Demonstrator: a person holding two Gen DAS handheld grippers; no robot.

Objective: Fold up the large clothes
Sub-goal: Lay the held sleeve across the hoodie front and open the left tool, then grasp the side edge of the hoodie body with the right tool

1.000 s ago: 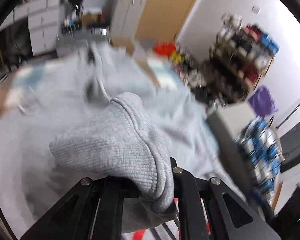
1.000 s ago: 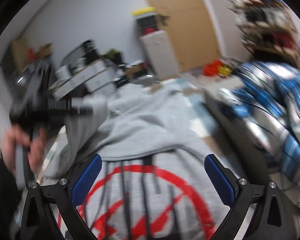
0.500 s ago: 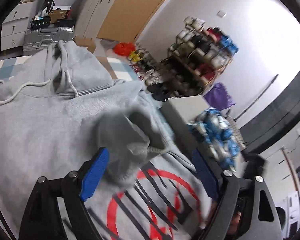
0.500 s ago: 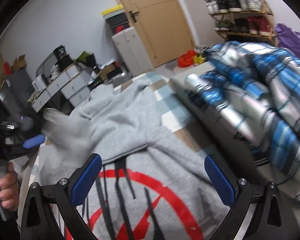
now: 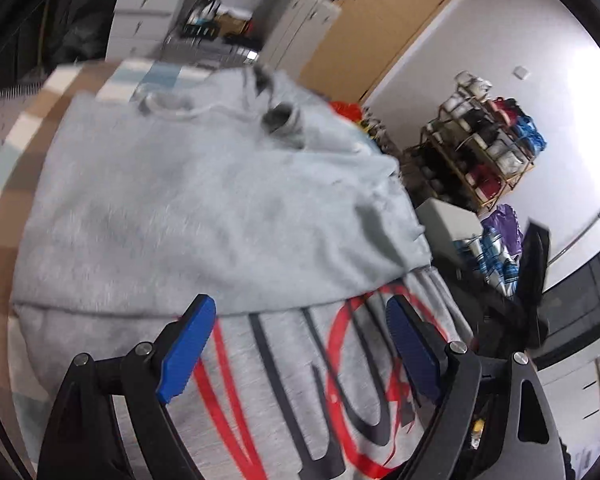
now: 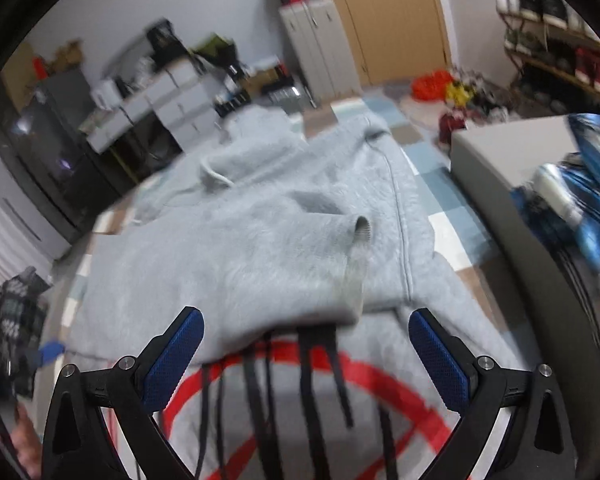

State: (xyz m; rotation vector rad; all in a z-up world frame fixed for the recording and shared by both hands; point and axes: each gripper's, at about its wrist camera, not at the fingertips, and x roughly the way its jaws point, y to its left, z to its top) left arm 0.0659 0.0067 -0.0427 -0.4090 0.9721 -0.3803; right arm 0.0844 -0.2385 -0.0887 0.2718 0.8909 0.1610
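Hoodie [image 6: 260, 248] grey, flat on checkered mat [image 6: 440, 184], sleeve folded across chest, cuff [image 6: 354, 276] above red print. Left gripper [image 5: 300, 344] spread, empty. Right gripper [image 6: 306, 354] spread, empty, over print.

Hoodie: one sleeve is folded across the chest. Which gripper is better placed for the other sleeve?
Likely right. The right gripper is open, and the unfolded side of the hoodie lies ahead to its right.

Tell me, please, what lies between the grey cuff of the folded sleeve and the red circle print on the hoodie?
In the right wrist view, black printed stripes run from under the cuff down into the red circle; otherwise only grey hoodie fabric.
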